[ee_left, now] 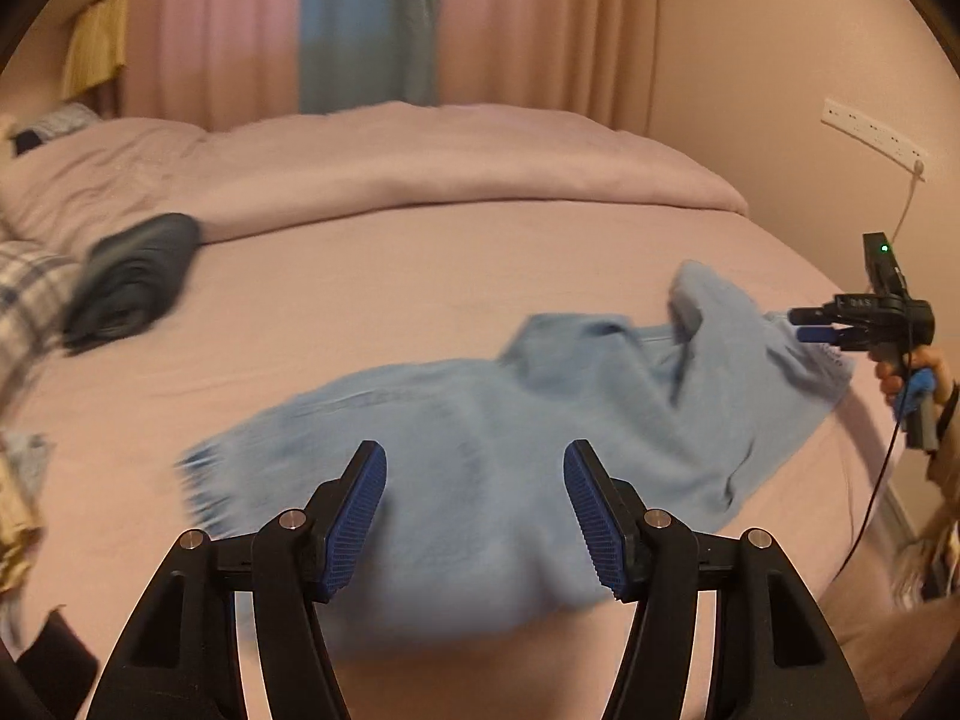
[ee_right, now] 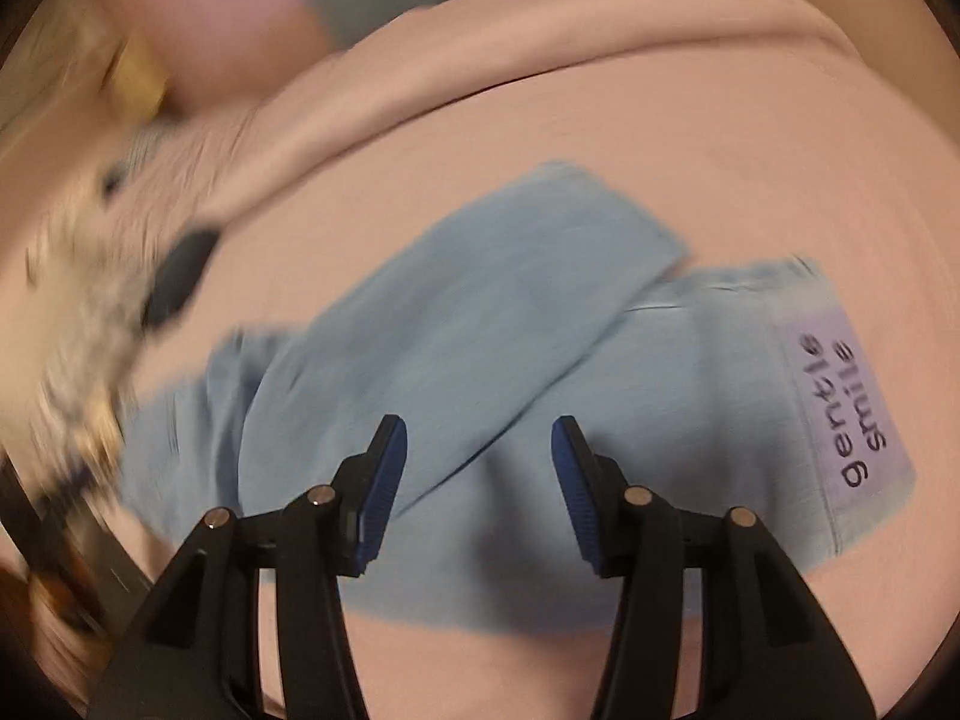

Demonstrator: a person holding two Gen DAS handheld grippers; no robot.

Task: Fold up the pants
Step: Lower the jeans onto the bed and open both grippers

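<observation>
A bed [ee_left: 420, 276] with a pink sheet fills both views, a folded pink duvet [ee_left: 456, 162] lying across its far side. The light blue pants [ee_left: 480, 432] lie rumpled on the sheet, one part folded over another. A dark folded garment [ee_left: 132, 279] sits well apart, near a plaid pillow [ee_left: 24, 300]. The left gripper [ee_left: 475, 516] and right gripper [ee_right: 478, 492] hang over the pants, jaws released and grasping nothing. A lilac label [ee_right: 846, 396] on the pants reads "gentle smile".
</observation>
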